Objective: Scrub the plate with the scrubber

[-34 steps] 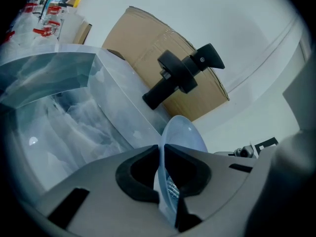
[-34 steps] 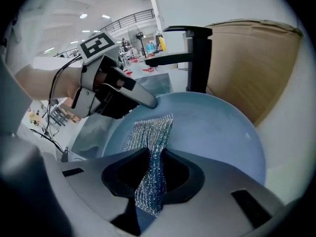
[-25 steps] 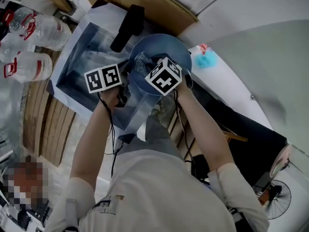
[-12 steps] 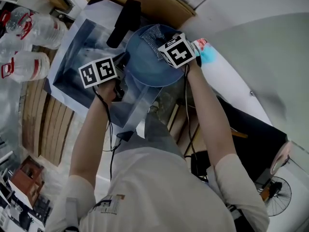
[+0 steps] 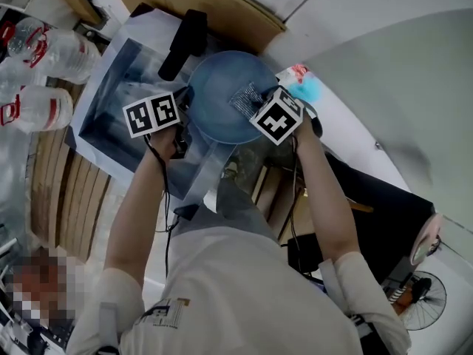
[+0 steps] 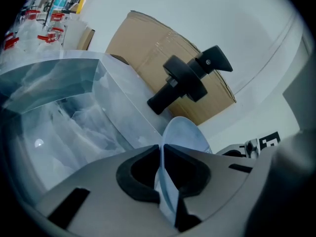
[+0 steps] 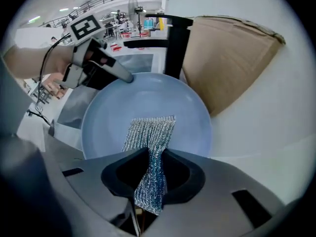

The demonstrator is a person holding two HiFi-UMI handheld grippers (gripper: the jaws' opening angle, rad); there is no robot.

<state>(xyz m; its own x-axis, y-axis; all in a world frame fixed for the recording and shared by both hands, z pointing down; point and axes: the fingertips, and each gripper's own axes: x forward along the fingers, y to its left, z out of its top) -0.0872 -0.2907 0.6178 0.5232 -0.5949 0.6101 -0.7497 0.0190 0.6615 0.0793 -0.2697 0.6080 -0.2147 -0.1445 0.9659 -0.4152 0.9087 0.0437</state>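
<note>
- Left gripper [image 6: 162,152] is clamped on the rim of the blue plate [image 7: 148,95].
- Right gripper [image 7: 155,157] pinches the silvery scrubber [image 7: 148,132], whose free end lies flat on the plate.

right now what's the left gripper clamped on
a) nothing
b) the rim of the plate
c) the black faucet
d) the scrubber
b, the left gripper has its jaws closed on the thin edge of the blue plate; the scrubber is pinched in the right gripper.
</note>
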